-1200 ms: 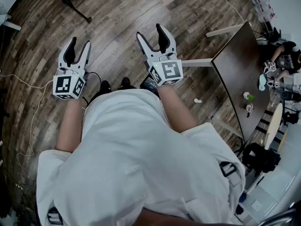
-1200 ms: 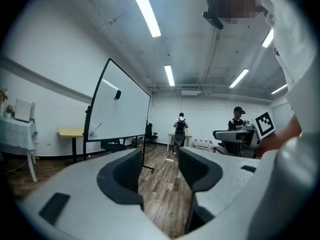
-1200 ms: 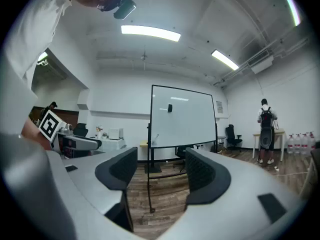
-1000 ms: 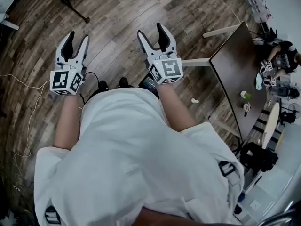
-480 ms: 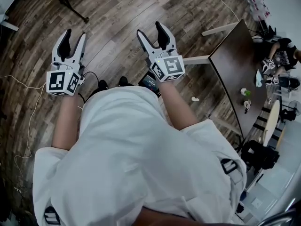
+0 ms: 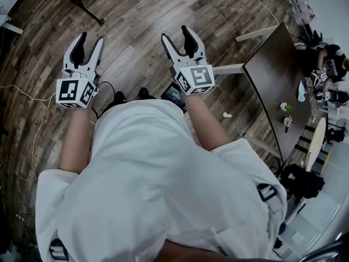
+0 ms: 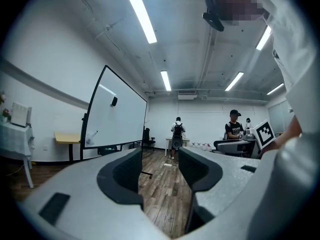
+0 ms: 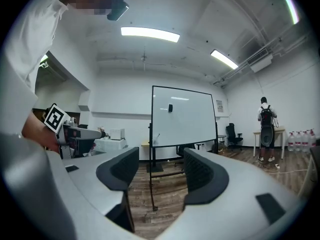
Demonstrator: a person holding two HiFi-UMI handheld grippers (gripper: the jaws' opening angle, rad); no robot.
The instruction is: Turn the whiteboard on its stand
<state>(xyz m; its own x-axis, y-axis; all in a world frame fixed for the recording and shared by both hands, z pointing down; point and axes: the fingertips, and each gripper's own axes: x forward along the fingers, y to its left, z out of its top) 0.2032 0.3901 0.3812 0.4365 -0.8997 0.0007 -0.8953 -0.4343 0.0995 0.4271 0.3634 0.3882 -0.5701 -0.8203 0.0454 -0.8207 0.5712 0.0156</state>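
Observation:
The whiteboard stands upright on its black wheeled stand, some way ahead across the wood floor and centred beyond the right jaws. In the left gripper view the whiteboard shows at an angle, left of the jaws. My left gripper is held level in front of the person, open and empty. My right gripper is also open with nothing between its fingers; its jaws have just been closing slightly. Neither gripper touches the board. A black stand leg lies on the floor at the head view's top left.
A dark table with small items stands to the right, a seated person beyond it. Cables trail on the floor at left. Two people stand far off. An office chair sits right of the board.
The left gripper sits slightly higher and further left in the head view than a second ago. The right gripper has barely shifted. Nothing was taken hold of.

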